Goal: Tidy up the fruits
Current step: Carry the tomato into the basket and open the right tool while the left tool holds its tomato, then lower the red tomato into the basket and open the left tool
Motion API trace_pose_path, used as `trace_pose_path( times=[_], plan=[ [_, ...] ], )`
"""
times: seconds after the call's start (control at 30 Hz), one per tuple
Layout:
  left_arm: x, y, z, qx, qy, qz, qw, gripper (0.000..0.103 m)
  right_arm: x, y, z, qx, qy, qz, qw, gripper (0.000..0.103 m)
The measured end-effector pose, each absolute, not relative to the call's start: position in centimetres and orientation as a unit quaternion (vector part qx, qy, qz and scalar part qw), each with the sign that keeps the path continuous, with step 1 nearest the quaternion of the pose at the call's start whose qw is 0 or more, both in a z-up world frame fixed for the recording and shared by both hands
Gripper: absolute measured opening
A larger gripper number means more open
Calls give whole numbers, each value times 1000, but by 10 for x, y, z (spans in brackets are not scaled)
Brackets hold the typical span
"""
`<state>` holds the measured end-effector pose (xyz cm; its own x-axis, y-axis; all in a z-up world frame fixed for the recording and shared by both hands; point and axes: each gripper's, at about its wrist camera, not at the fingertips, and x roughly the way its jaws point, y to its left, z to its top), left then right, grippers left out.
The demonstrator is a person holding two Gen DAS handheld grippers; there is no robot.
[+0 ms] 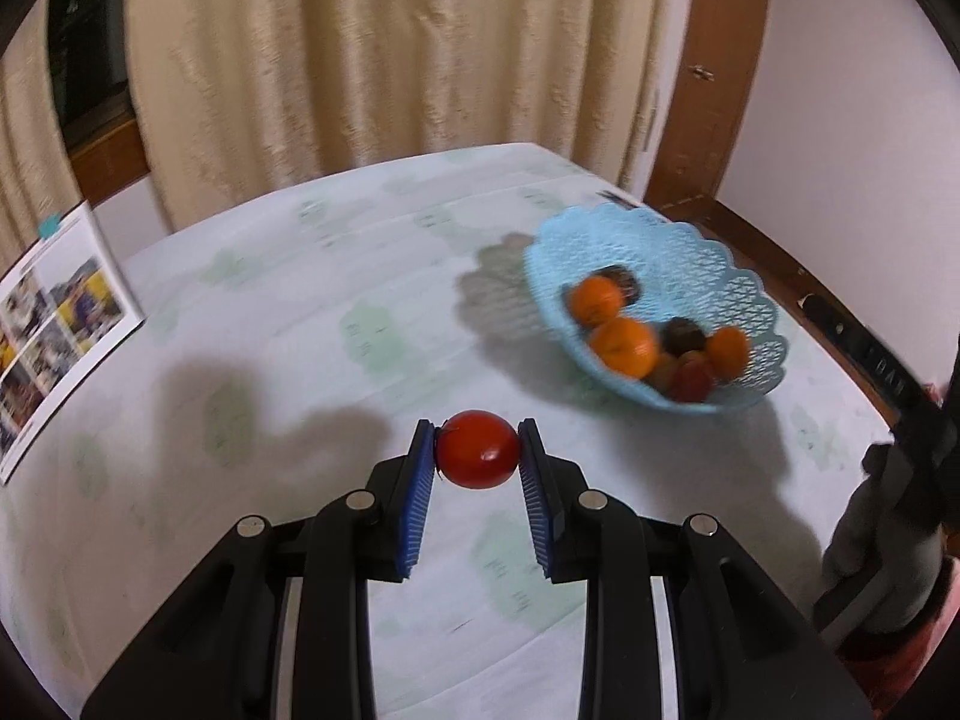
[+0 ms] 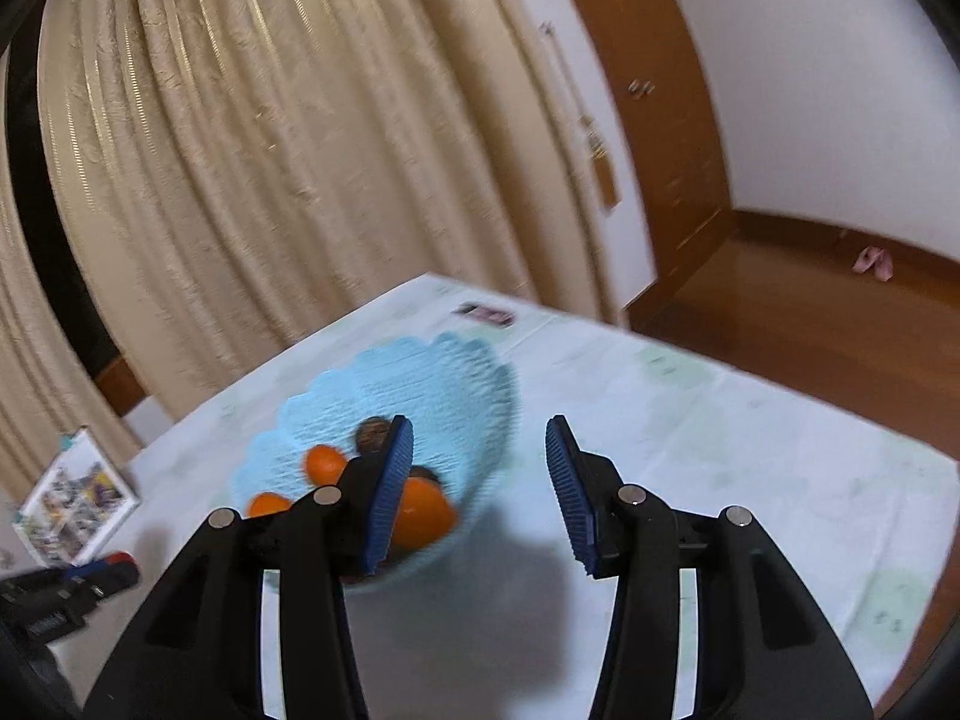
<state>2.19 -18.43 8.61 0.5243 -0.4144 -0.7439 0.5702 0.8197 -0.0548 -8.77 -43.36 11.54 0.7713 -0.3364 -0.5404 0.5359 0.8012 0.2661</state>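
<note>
We grip a round red tomato point(image 1: 477, 449) in our left tongs point(image 1: 477, 441), stem end facing left, above the bench point(image 1: 300, 312); our right tongs point(image 2: 480, 450) gape empty over the blue fruit basket point(image 2: 444, 384).

1. I see a red tomato point(image 1: 477, 449) between blue ribbed pads point(image 1: 420, 498).
2. My basket point(image 1: 708, 252) is pale blue lattice, holding orange fruits point(image 1: 624, 345).
3. The tablecloth point(image 1: 360, 276) is white with faint green patches.
4. The curtain point(image 1: 384, 48) is beige.
</note>
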Motion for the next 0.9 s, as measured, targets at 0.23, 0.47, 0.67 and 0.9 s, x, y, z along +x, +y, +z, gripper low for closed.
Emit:
trace_pose_path(
  times=[0.23,0.47,0.67,0.9],
  plan=[
    [25,-239,88,118,389,-312,859,28,-96,-441,104,209,236,-252,915,48],
    [36,-283,84,129,385,-332,851,28,-92,-440,96,221,247,-251,909,48],
    [42,-310,77,136,383,-339,848,28,-95,-445,94,237,243,-258,905,50],
    [47,-329,68,141,387,-342,845,28,-96,-447,93,243,243,-259,903,51]
  ],
)
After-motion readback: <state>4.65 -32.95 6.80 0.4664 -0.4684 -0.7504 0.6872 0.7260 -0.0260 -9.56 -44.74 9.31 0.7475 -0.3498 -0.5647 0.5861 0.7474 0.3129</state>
